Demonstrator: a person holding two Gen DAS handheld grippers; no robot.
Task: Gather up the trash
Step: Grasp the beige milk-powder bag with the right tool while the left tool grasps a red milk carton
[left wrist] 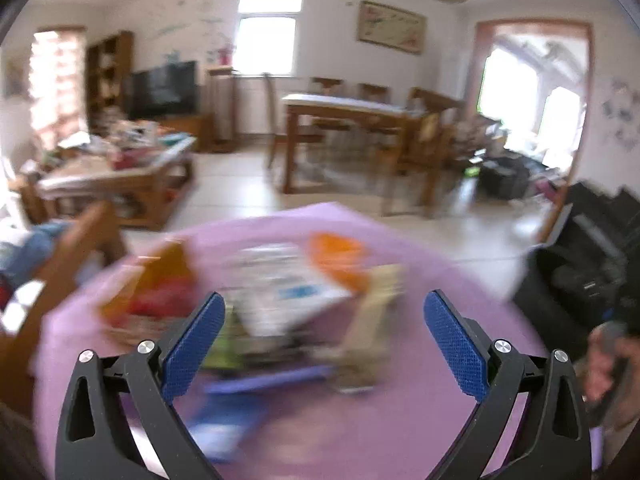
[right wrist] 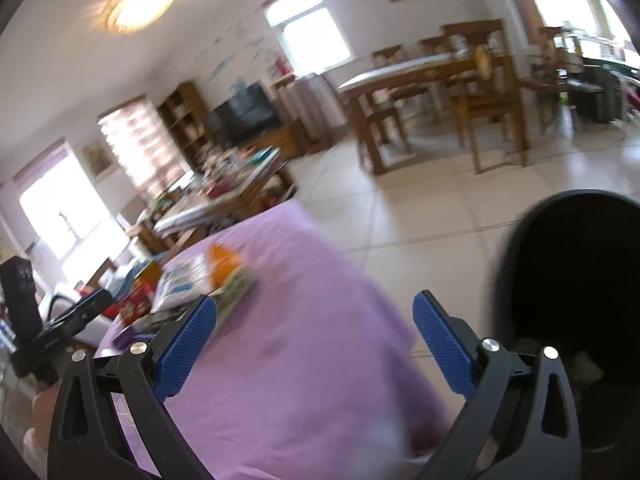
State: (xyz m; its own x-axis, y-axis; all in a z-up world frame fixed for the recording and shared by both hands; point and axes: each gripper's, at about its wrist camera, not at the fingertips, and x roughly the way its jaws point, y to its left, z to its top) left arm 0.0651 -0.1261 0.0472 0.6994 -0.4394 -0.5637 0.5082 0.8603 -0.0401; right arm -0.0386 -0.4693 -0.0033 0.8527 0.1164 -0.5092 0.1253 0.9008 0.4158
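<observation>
A table with a purple cloth (left wrist: 360, 420) carries a blurred heap of trash: a white printed packet (left wrist: 280, 284), an orange wrapper (left wrist: 340, 256), a red and orange bag (left wrist: 160, 292), a beige carton (left wrist: 376, 320) and a purple strip (left wrist: 264, 380). My left gripper (left wrist: 324, 340) is open and empty just short of the heap. My right gripper (right wrist: 316, 336) is open and empty over the cloth (right wrist: 300, 360), with the heap (right wrist: 192, 288) beyond its left finger. A black bin (right wrist: 576, 300) stands on the floor at the right.
Tiled floor (right wrist: 440, 208) lies beyond the table. A wooden dining table with chairs (left wrist: 352, 128) stands at the back, a cluttered coffee table (left wrist: 112, 168) at the left. A dark chair (left wrist: 588, 264) is at the right. The left gripper's body (right wrist: 48, 328) shows in the right wrist view.
</observation>
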